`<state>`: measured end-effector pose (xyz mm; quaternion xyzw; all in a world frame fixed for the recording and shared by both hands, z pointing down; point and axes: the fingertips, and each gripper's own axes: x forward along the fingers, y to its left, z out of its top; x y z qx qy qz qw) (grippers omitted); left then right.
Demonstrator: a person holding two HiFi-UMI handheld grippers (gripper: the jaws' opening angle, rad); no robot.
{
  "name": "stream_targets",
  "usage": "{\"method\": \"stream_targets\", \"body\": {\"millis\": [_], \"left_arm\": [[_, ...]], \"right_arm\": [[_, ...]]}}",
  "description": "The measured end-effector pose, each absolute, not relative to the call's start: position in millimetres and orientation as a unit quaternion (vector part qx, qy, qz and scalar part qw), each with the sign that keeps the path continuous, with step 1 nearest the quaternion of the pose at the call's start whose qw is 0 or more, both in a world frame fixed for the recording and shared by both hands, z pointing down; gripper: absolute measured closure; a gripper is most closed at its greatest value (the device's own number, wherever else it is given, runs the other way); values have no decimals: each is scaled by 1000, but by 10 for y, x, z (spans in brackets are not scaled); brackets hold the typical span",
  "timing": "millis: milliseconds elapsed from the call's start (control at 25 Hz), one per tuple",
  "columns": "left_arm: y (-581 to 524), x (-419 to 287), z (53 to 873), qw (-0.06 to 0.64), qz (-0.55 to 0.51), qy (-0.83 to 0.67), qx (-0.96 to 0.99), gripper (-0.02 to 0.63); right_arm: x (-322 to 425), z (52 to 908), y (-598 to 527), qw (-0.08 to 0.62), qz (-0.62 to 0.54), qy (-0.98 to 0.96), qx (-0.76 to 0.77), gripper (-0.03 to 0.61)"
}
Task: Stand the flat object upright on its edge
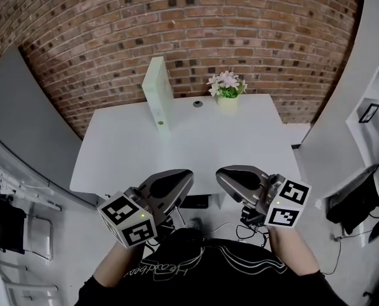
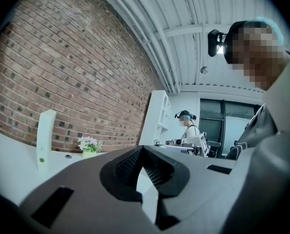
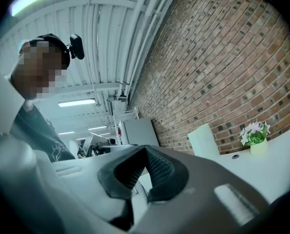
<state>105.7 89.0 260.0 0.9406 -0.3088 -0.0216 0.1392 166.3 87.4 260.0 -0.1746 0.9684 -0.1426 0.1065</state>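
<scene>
White table [image 1: 240, 145] ahead of both tools, carrying pale-green flat object [image 1: 157, 91] well beyond left gripper [image 1: 175, 182], upright on its edge, so likely finished. Left and right gripper [image 1: 230, 177] pinched together, empty, held clear of near edge: nothing left to grasp. Flower pot [image 1: 227, 89] beyond right gripper.

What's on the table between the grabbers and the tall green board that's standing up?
Nothing: the head view shows only bare white table between the left gripper, the right gripper and the upright green board.
</scene>
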Motion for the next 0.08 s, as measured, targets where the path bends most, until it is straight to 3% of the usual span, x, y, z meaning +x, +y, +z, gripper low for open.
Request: {"method": "stream_targets", "body": {"millis": [80], "left_arm": [[868, 1078, 2606, 140, -21, -310, 940, 612]], "right_arm": [[1683, 2595, 852, 108, -143, 968, -175, 574]]}}
